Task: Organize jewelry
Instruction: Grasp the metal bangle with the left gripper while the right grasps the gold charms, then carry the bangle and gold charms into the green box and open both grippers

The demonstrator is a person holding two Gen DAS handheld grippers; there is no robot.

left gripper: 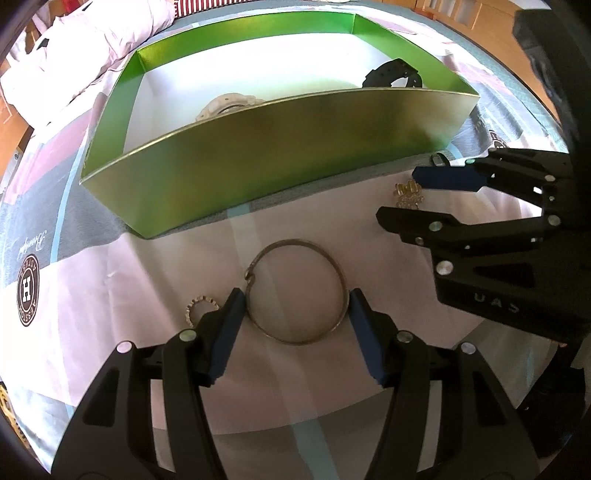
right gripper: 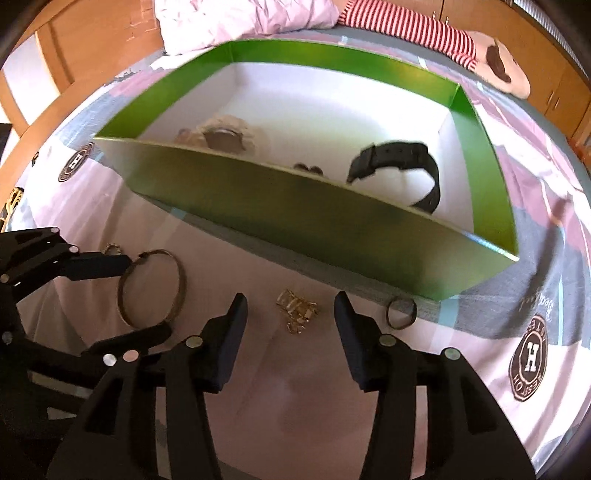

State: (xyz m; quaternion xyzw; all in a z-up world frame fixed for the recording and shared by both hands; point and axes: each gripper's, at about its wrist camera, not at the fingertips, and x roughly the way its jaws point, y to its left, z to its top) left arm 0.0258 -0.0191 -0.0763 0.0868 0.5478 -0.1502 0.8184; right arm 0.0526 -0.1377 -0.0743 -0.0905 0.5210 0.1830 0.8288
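Note:
A green box point(left gripper: 280, 147) point(right gripper: 295, 206) stands on the bedsheet, holding a black watch point(left gripper: 393, 75) point(right gripper: 402, 162) and a pale watch point(left gripper: 229, 105) point(right gripper: 221, 134). A thin metal bangle point(left gripper: 297, 291) point(right gripper: 153, 290) lies flat before it. My left gripper point(left gripper: 295, 301) point(right gripper: 142, 295) is open, its fingers on either side of the bangle. My right gripper point(right gripper: 291, 304) point(left gripper: 402, 195) is open around a gold chain piece point(right gripper: 297, 310) point(left gripper: 408, 194). A dark ring point(right gripper: 400, 312) point(left gripper: 439, 158) lies by the box. A small toothed ring point(left gripper: 199, 304) point(right gripper: 112, 249) lies left of the bangle.
The patchwork sheet has round "H" badges point(left gripper: 27, 290) point(right gripper: 530, 358). A pink duvet point(left gripper: 85, 37) and a striped plush toy point(right gripper: 424, 31) lie beyond the box. Wooden furniture point(right gripper: 535, 40) rings the bed.

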